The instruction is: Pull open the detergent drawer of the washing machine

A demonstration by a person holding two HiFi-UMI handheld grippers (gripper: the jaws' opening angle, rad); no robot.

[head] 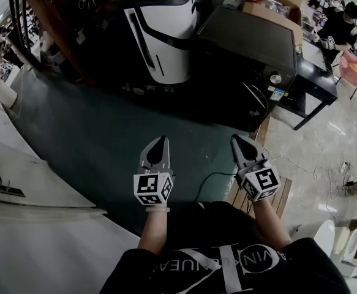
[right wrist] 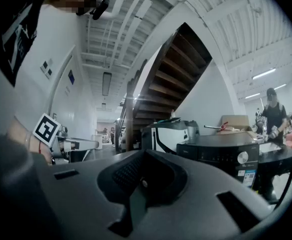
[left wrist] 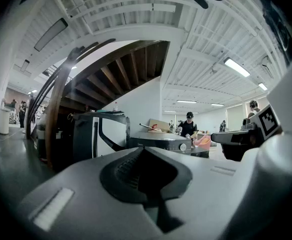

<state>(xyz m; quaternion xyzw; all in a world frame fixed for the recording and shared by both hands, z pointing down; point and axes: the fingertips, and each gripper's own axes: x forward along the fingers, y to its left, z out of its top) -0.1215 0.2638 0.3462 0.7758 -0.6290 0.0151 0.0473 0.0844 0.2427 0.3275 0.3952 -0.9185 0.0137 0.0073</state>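
Head view: where's the washing machine (head: 251,48) from where you're steering?

I see it ahead and to the right, dark, with a knob (head: 276,78) on its front. It's well apart from both claws and sits beside a white-and-black unit (head: 163,35). I can't make out its detergent drawer.

And the claws?

My left claw (head: 161,141) and right claw (head: 236,139) are level over the green floor (head: 74,133). Both have their jaws together, with nothing between.

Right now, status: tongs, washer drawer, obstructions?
Left tongs shut, empty. Right tongs same. Washing machine ahead, not touched. Cable on floor below right tongs.
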